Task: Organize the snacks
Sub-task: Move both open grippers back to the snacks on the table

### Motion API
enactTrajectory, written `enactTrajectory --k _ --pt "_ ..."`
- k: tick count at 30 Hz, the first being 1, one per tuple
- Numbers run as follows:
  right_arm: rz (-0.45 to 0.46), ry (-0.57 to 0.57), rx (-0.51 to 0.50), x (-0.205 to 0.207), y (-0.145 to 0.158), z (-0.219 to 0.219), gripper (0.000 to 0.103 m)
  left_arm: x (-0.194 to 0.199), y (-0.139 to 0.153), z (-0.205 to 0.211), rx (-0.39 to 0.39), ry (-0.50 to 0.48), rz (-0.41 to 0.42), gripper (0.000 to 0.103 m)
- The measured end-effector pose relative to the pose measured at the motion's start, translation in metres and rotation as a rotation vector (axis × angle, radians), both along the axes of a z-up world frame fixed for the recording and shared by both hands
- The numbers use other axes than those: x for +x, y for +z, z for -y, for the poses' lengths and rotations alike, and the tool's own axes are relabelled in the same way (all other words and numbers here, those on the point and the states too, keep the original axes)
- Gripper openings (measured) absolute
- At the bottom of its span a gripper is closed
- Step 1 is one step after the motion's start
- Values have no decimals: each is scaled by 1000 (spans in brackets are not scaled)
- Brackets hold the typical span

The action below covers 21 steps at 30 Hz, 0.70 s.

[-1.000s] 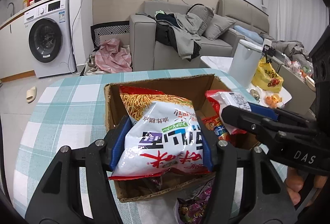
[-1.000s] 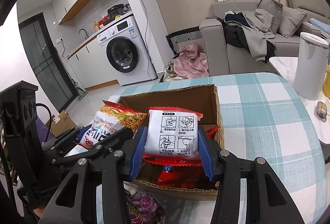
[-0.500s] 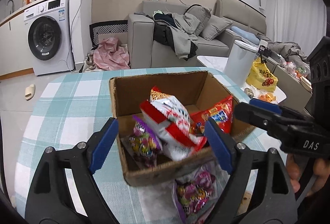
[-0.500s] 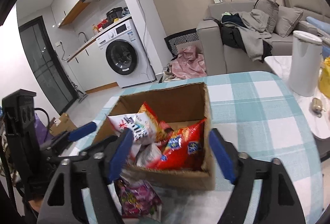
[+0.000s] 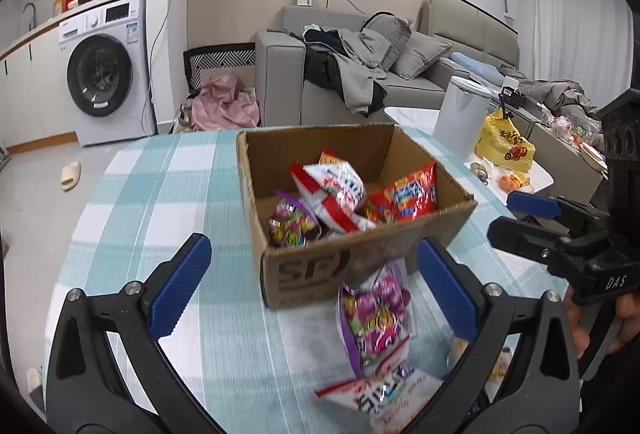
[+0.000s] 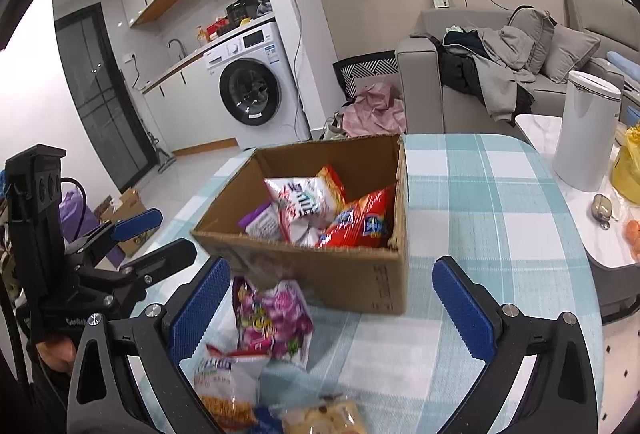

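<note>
A round table [image 5: 160, 202] under a teal-and-white check cloth stands in a living room. A washer [image 5: 106, 74] is against the far wall, a grey sofa [image 5: 360, 66] piled with clothes behind the table, and a white bin [image 5: 460, 118] on a low side table to the right.

The left gripper [image 5: 316, 290] has just been opening; its blue pads [image 5: 180, 286] stand wide apart, empty, touching nothing. The right gripper [image 6: 332, 306] has likewise just been opening and is released, nothing between its jaws. Each sits short of the box, angled down.

A cardboard box [image 5: 344, 266] stands open on the cloth. Inside lie a white noodle pack [image 5: 336, 190], a red bag [image 5: 408, 194] and a purple bag [image 5: 292, 226]. Outside, just beside the box's near wall, a purple candy bag [image 5: 376, 314] lies on the cloth, with more snack packs [image 6: 228, 382] nearer the grippers.
</note>
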State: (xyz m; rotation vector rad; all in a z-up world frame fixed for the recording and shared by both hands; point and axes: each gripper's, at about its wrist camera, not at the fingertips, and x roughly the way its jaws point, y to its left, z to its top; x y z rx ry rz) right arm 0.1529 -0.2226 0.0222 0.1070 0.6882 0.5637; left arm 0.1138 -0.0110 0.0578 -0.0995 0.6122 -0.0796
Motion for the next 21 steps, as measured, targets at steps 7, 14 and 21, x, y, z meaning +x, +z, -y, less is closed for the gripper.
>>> enactTrajectory --k 7,14,21 --pt "-32 1 -24 -16 -7 10 103 -23 -9 -4 -8 -8 -31 102" --pt "-60 -8 -34 -28 -19 21 103 -36 -17 -1 -12 -20 -52 102" --pt "-93 7 -82 -36 -33 24 103 -45 -27 13 23 -70 -86 102"
